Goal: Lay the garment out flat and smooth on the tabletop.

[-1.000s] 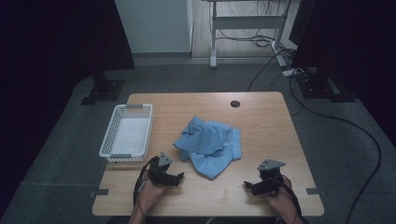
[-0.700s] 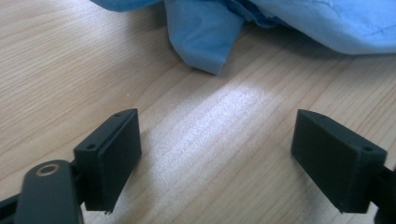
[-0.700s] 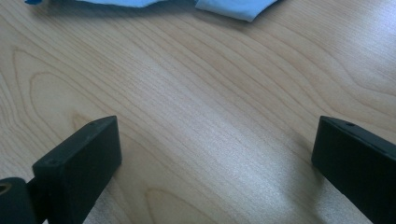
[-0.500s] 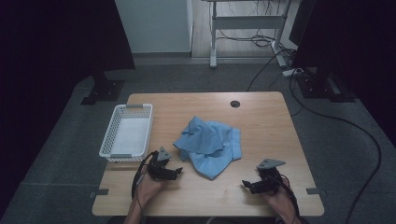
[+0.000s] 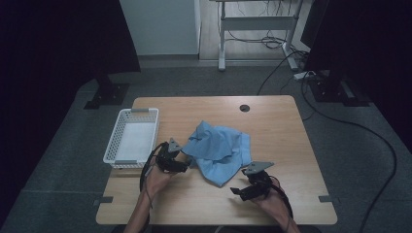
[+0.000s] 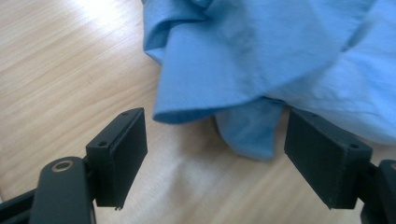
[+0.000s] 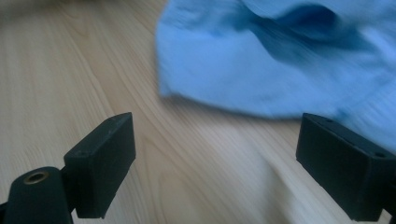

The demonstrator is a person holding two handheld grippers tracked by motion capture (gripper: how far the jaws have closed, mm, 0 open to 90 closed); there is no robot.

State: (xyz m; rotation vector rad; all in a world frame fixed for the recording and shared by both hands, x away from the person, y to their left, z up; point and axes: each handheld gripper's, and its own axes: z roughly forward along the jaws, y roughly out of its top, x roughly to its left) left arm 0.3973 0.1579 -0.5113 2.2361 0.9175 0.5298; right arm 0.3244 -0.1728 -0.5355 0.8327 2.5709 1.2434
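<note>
Underneath, a pale wooden table (image 5: 282, 126) stands on grey floor (image 5: 369, 160).

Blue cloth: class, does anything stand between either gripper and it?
Nothing visible does. Bare table alone separates the open left gripper and the open right gripper from the blue cloth; their jaws have just been closing, empty.

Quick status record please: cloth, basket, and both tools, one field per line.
cloth: blue cloth, crumpled, mid-table
basket: white basket, left of cloth, looks empty
left tool: left tool at cloth's left edge, jaws apart and just been closing, nothing gripped
right tool: right tool near cloth's front corner, jaws apart and just been closing, nothing gripped
table: wooden table
</note>
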